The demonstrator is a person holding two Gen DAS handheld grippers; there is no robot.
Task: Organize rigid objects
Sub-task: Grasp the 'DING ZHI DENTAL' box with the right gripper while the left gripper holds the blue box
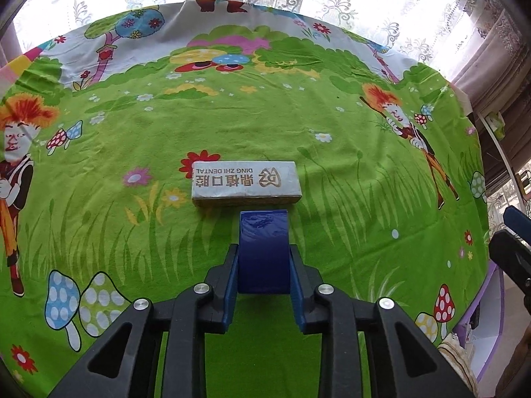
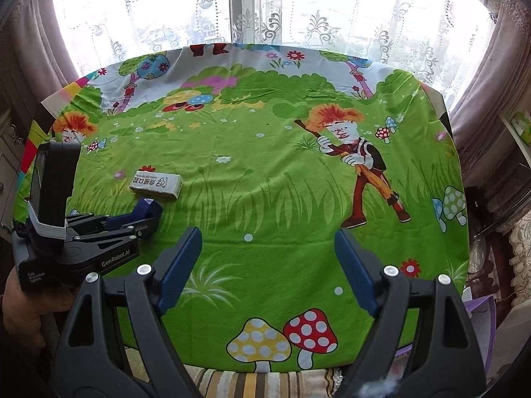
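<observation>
My left gripper (image 1: 264, 265) is shut on a dark blue box (image 1: 264, 248) and holds it low over the table, just in front of a flat white box printed "DING ZHI DENTAL" (image 1: 246, 181). In the right wrist view the left gripper (image 2: 142, 220) with the blue box (image 2: 148, 209) sits at the left, next to the white box (image 2: 156, 184). My right gripper (image 2: 268, 265) is open and empty above the near middle of the table. Its tip also shows at the right edge of the left wrist view (image 1: 512, 232).
The table wears a green cartoon cloth (image 2: 265, 182) with mushrooms and figures. Lace curtains and a window stand behind its far edge. A striped cushion (image 2: 252, 383) lies at the near edge. A purple box (image 1: 481, 325) sits off the table's right side.
</observation>
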